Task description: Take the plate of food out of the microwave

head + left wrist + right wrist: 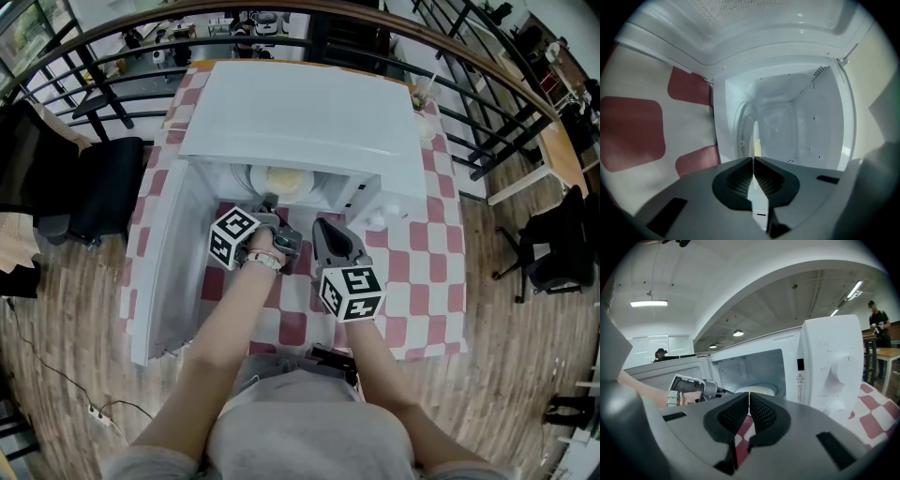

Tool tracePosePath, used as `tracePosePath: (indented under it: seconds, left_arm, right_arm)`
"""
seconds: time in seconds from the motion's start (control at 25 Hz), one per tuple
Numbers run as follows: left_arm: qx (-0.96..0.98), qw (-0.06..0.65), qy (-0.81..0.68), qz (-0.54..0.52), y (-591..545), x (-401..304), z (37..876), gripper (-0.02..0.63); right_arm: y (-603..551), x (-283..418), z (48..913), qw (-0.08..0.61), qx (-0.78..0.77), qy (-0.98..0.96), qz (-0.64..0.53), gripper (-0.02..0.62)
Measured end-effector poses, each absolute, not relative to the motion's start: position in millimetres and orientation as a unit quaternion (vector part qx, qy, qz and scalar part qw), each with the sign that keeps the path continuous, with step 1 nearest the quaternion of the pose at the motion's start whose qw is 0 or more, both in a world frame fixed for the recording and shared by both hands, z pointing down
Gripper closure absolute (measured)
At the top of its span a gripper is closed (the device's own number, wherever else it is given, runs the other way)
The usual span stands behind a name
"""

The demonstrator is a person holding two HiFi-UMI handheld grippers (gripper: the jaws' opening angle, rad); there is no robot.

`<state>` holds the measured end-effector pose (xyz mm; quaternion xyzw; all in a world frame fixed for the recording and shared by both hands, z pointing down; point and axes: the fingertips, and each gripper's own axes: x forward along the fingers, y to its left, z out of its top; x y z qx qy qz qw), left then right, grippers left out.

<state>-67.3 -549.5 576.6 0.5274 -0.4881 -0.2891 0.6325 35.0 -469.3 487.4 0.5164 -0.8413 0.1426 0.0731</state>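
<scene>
The white microwave (300, 112) stands on a red-and-white checked table, its door (164, 272) swung open to the left. Inside lies a white plate (286, 178) with pale yellow food. My left gripper (271, 202) reaches into the opening, rolled on its side. In the left gripper view the plate (753, 136) runs edge-on between the jaws of the left gripper (753, 161), which are shut on its rim. My right gripper (328, 232) hovers before the microwave's control panel (834, 366), shut with nothing held; its own view shows the plate (757, 391) and the left gripper (693, 387).
The checked tablecloth (422, 281) shows in front of and right of the microwave. A cup (424, 122) stands at the table's back right. A black chair (103, 187) is at the left and dark railings (487, 103) curve behind. People (879, 329) stand far off.
</scene>
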Motion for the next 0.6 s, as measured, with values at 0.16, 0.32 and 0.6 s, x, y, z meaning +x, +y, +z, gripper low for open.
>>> tracePosePath:
  seconds: [0.16, 0.32, 0.6]
  left_arm:
    - [0.532, 0.625, -0.483, -0.305, -543, -69, 578, 0.594]
    - [0.547, 0.616, -0.475, -0.309, -537, -66, 570, 0.594]
    - [0.557, 0.61, -0.467, -0.316, -526, -65, 557, 0.594]
  right_arm:
    - [-467, 35, 486, 0.074, 0.516, -0.842, 0.14, 0.568]
    - [-465, 38, 484, 0.074, 0.518, -0.841, 0.139, 0.568]
    - [-459, 36, 476, 0.068, 0.516, -0.844, 0.133, 0.569]
